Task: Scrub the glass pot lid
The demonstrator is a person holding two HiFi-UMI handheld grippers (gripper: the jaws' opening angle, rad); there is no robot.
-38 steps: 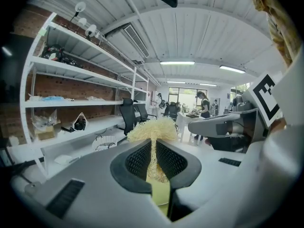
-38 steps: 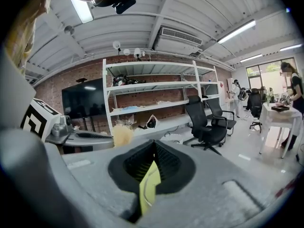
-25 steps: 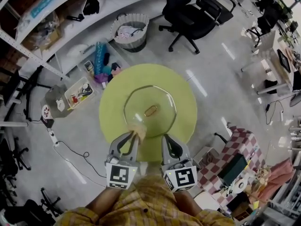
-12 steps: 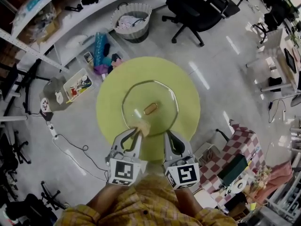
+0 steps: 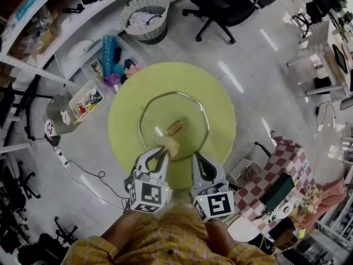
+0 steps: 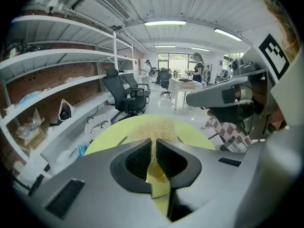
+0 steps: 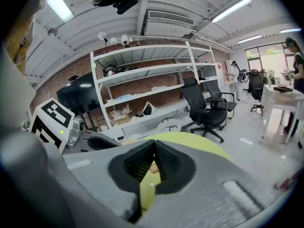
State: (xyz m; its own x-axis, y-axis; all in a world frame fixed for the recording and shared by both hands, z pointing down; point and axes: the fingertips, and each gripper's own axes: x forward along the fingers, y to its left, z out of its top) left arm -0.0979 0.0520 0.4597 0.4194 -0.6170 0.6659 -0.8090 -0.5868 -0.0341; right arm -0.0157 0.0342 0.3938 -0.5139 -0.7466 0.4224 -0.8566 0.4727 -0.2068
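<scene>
Left gripper (image 5: 158, 155), clamping the pad (image 5: 168, 146) at frame centre, is scrubbing the lid (image 5: 185, 110); right gripper (image 5: 197, 160), jaws together, should be steadying it.

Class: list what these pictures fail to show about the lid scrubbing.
Head view: pad-to-lid contact, hidden under the left claw and scrub pad.
Right gripper view: whether the right claw pinches the rim of the glass pot lid; its jaws block it.
Head view: dirt on the lid, too small.
</scene>
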